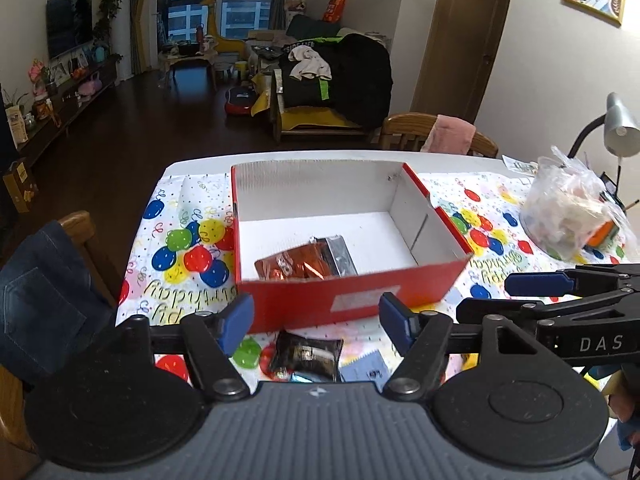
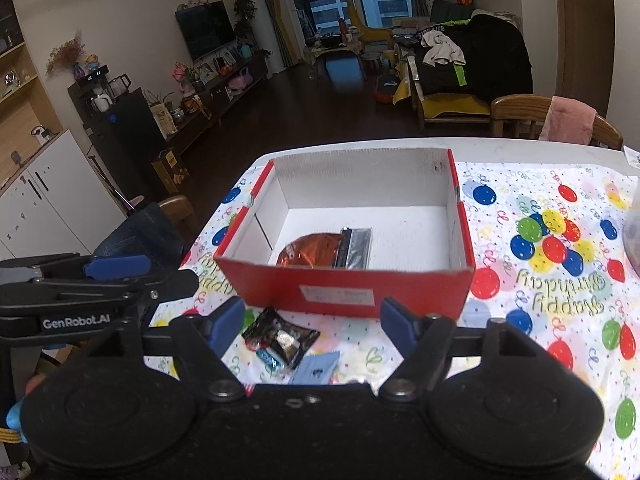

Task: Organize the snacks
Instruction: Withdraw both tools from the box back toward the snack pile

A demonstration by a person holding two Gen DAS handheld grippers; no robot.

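Observation:
A red cardboard box (image 1: 348,300) (image 2: 348,292) with white inner walls stands on the balloon-print tablecloth. Inside it lies an orange foil snack bag (image 1: 298,266) (image 2: 312,254) with a silver end. In front of the box, on the cloth, lie a black snack packet (image 1: 308,354) (image 2: 282,338), a small blue-wrapped sweet (image 2: 270,360) and a light blue sachet (image 2: 316,368). My left gripper (image 1: 316,322) is open above the black packet, nothing between its blue pads. My right gripper (image 2: 312,326) is open too, empty, just short of the box's front wall. Each gripper shows at the edge of the other's view.
A clear plastic bag of snacks (image 1: 568,212) sits at the right of the table, by a grey desk lamp (image 1: 618,124). Wooden chairs stand at the far side (image 2: 532,116) and the left, one draped with jeans (image 1: 44,292). The living room lies beyond the table's far edge.

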